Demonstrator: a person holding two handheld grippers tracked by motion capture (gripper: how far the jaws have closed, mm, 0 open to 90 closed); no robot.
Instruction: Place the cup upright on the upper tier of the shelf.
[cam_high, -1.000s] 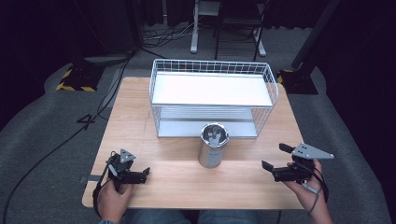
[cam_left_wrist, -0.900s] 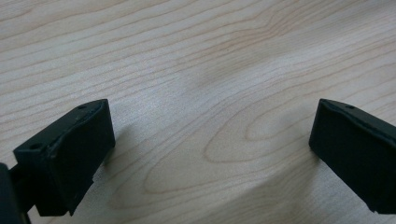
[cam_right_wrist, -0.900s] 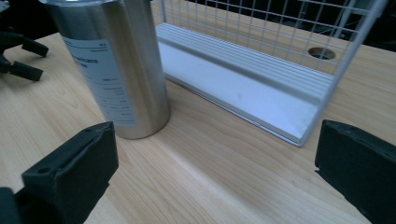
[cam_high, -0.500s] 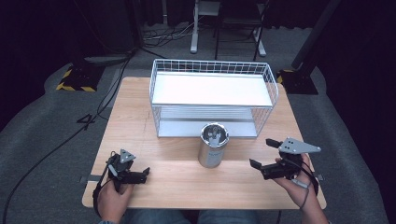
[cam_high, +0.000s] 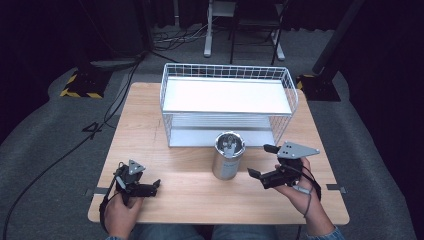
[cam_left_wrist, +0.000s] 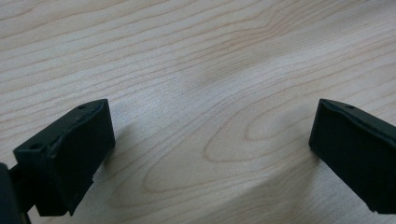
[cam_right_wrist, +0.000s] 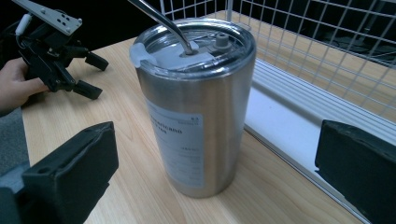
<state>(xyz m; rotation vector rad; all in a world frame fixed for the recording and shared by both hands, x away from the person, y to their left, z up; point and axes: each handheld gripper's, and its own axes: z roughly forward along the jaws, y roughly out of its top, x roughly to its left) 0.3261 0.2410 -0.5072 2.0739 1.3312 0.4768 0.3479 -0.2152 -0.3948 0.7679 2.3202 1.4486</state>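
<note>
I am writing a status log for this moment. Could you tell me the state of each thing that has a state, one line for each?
Steel tumbler: upright on the table, clear lid on, metal straw through the lid.
Wire rack: upright, shelves bare.
Right gripper: jaws open, facing the tumbler, not touching it.
Left gripper: jaws open, nothing between them, low over the table.
</note>
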